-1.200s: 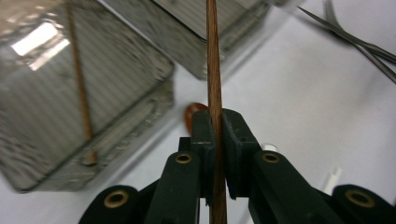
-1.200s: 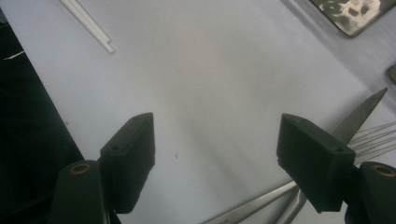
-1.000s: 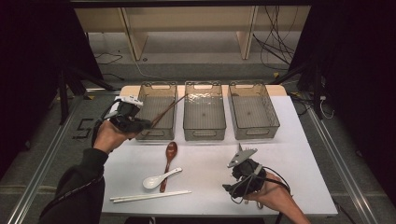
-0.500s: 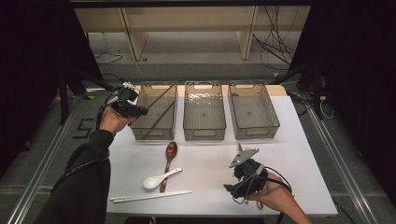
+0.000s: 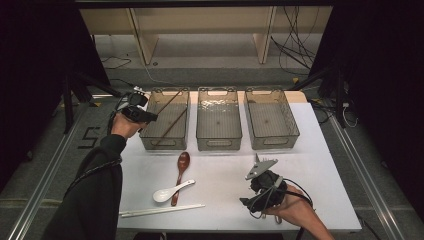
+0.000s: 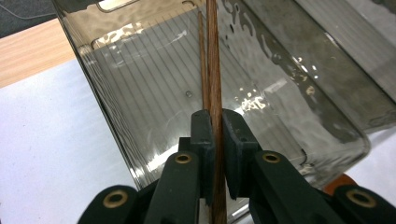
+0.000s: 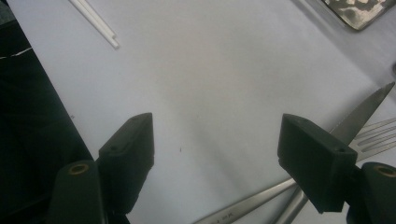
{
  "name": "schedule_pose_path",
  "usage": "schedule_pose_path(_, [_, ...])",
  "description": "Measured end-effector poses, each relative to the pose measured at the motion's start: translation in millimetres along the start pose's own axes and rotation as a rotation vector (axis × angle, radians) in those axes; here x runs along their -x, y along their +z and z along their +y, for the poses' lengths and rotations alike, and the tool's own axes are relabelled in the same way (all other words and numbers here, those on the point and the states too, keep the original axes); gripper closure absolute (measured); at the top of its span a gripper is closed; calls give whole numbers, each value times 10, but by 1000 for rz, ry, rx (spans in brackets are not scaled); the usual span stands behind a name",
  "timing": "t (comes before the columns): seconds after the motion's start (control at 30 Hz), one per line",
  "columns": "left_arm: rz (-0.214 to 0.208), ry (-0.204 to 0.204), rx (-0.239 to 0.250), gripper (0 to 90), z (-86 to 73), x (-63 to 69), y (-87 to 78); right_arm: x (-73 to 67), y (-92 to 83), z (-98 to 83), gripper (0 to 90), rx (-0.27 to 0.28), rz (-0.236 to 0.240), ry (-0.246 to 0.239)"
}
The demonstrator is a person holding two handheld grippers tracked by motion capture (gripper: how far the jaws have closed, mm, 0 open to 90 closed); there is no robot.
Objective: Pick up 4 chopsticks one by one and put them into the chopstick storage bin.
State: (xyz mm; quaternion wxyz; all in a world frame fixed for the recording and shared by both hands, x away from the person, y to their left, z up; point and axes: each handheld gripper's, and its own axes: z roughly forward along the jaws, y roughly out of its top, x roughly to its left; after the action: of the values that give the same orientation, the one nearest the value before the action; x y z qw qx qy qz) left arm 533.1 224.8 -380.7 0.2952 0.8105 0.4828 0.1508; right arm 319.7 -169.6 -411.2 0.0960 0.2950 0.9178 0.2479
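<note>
A brown chopstick [image 6: 215, 84] is clamped between the left gripper [image 6: 217, 135] jaws, which are drawn in narrow on the wood. From the left gripper view the stick is seen running straight up between the two pads and on over the left bin [image 5: 165, 142], with a second brown chopstick [image 6: 202, 65] lying close alongside it, already inside. The stick is held near its near end, it seems, so that the far end can be fed over the bin's rim and let down lengthwise; the long, narrow bin suits that line.

In the high view the left gripper [image 5: 142, 116] is found just at the bin's left wall, about level with the rim, and brown sticks [image 5: 171, 125] are seen slanting across the bin's floor. So the thing in hand is partly over the bin and not yet let go; a release is judged to be the next step, once the stick is low enough not to bounce.

The right gripper [image 5: 250, 201] is kept low near the table's front, jaws set wide with nothing between them. In the right gripper view bare white table [image 7: 210, 84] is framed between the jaws, with a knife [image 7: 364, 112] and a fork [image 7: 373, 135] just behind the right jaw, perhaps next in line.

Left on the table are a wooden spoon [image 5: 181, 170], a white spoon [image 5: 167, 192] resting across it, and white chopsticks [image 5: 160, 210] near the front edge. The middle bin [image 5: 218, 142] and right bin [image 5: 272, 142] appear empty, presumably kept for other kinds.
</note>
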Motion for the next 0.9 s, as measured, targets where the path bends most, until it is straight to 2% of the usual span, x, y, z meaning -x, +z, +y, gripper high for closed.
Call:
schedule_pose_path(0.23, [8, -11, -6, 826, 14, 1, 69, 11, -3, -4, 281, -4, 1, -4])
schedule_pose_path(0.3, [15, -15, 5, 820, 11, -2, 82, 9, -4, -3, 282, -3, 4, -8])
schedule_pose_path(0.33, [19, -20, 11, 794, 8, -4, 89, 7, -4, -2, 283, -3, 5, -9])
schedule_pose_path(0.4, [15, -30, 18, 666, -8, -18, 103, -3, -8, -1, 284, -4, 4, -2])
schedule_pose_path(0.5, [27, -43, 21, 586, -19, -18, 75, -5, 0, -3, 285, -7, 13, -15])
schedule_pose_path(0.63, [2, -35, 40, 494, -36, 0, -23, -3, -1, -2, 285, -5, 13, -13])
schedule_pose_path(0.77, [-18, -33, 69, 438, -73, 24, -166, -4, -1, -1, 285, -5, 11, -12])
schedule_pose_path(0.9, [-38, -28, 70, 354, -109, 73, -319, -13, -2, 5, 284, -5, 10, -15])
